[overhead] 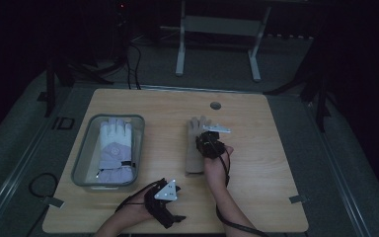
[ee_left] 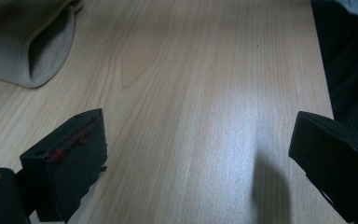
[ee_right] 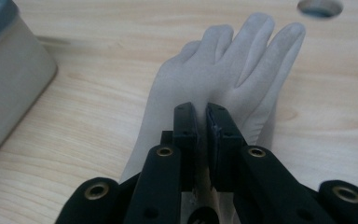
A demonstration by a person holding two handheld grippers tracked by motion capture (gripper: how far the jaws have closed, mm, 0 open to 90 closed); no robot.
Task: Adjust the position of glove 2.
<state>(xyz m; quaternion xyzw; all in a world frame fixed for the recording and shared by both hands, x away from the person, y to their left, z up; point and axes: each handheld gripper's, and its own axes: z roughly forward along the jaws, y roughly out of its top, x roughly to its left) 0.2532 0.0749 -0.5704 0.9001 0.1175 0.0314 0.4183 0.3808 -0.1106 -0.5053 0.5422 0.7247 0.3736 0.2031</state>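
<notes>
On the wooden table [overhead: 256, 197], left of its middle, sits a grey tray [overhead: 86, 148] holding a pale glove [overhead: 114, 148] with its fingers pointing away from the person; a small dark tab shows at its cuff, but no writing on it can be read. Right of the tray, well apart from it, a beige glove [overhead: 193, 148] lies flat on the bare wood. The right gripper [ee_right: 202, 122] has its jaws clenched on a pinch of that beige glove's fabric, near the base of the fingers. Near the table's front edge, below the tray's right corner, the left gripper [ee_left: 198, 154] rests low with its jaws spread wide, grasping nothing. Beyond the beige glove, a round cable hole [overhead: 215, 105] pierces the table's far edge. Nothing stands between the gloves and the tray.
</notes>
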